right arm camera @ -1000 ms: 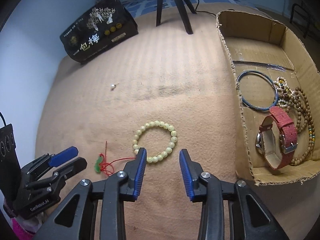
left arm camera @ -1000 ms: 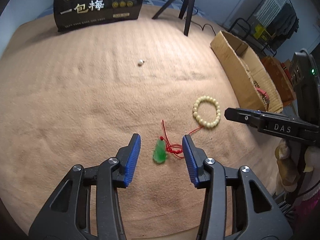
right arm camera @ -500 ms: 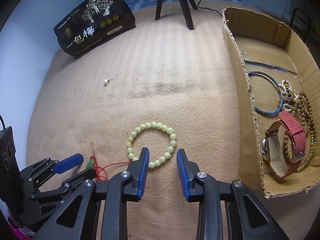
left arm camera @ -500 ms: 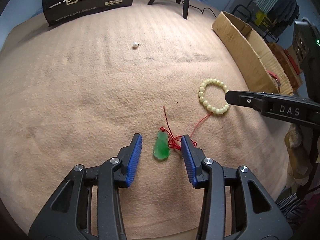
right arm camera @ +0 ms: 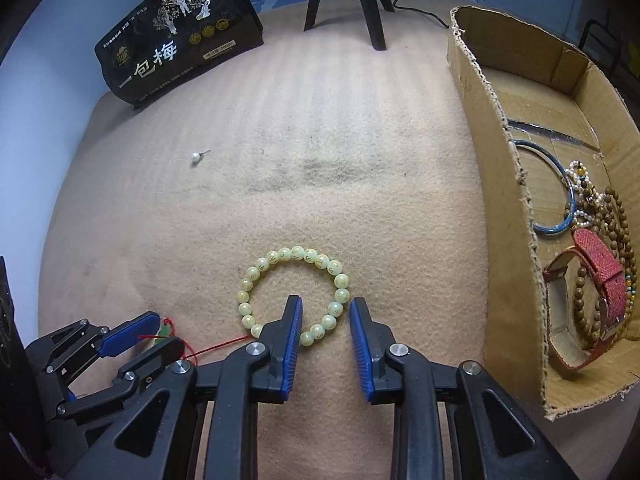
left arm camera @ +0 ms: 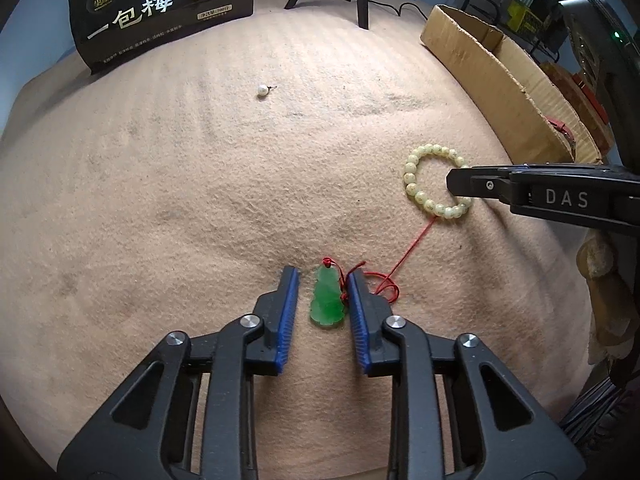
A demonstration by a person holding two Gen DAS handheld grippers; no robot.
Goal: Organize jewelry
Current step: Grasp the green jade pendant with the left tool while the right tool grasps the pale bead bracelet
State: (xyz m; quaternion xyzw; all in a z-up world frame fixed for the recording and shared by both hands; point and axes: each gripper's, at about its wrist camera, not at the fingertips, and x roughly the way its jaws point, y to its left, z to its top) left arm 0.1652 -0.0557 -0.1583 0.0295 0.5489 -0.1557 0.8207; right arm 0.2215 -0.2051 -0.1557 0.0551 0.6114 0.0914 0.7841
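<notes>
A green jade pendant (left arm camera: 327, 300) on a red cord (left arm camera: 408, 247) lies on the tan felt. My left gripper (left arm camera: 322, 280) is open, its blue pads on either side of the pendant, the right pad close to touching it. A pale yellow bead bracelet (right arm camera: 294, 294) lies to the right. My right gripper (right arm camera: 325, 309) is open and straddles the bracelet's near right arc, left finger inside the ring. The bracelet also shows in the left wrist view (left arm camera: 434, 181). A pearl stud (left arm camera: 262, 90) lies farther back.
A cardboard box (right arm camera: 508, 208) at the right holds a blue bangle (right arm camera: 554, 188), a red-strapped watch (right arm camera: 600, 276) and brown bead strings (right arm camera: 618, 224). A black snack bag (right arm camera: 176, 40) and tripod legs (right arm camera: 368, 4) stand at the back edge.
Both grippers moved forward and down. The left jaws narrowed around the pendant; the right gripper's left finger now sits inside the bracelet ring.
</notes>
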